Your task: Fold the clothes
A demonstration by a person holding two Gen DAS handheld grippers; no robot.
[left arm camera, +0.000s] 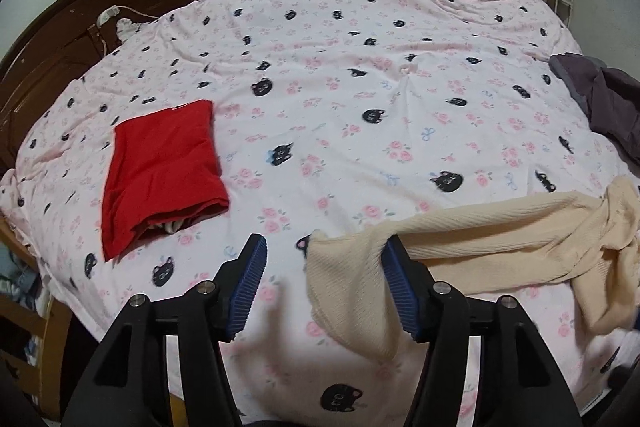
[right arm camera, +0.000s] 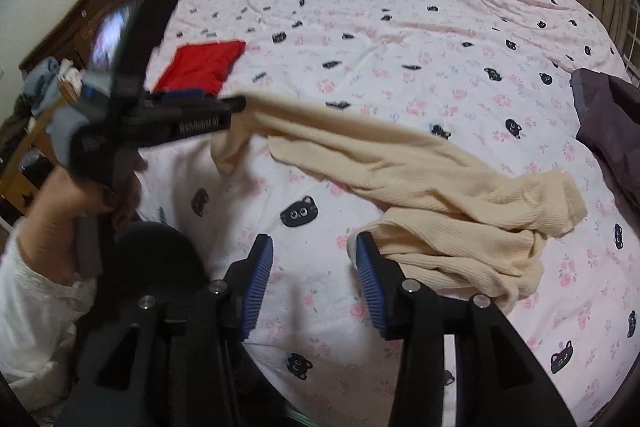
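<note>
The cream ribbed sweater (left arm camera: 480, 239) lies strung out across the near edge of the bed (left arm camera: 360, 39), long axis running left to right, its bunched end to your right. Your left claw (left arm camera: 324, 287) stands apart with a cream edge between its pads, nothing clamped in that view; your right claw (right arm camera: 314, 279) stands apart too, the crumpled end just beside its right finger. In all: one cream sweater, one red garment (left arm camera: 160, 171) lying folded to the left, one dark garment (left arm camera: 604, 103) heaped far right, two claws.
</note>
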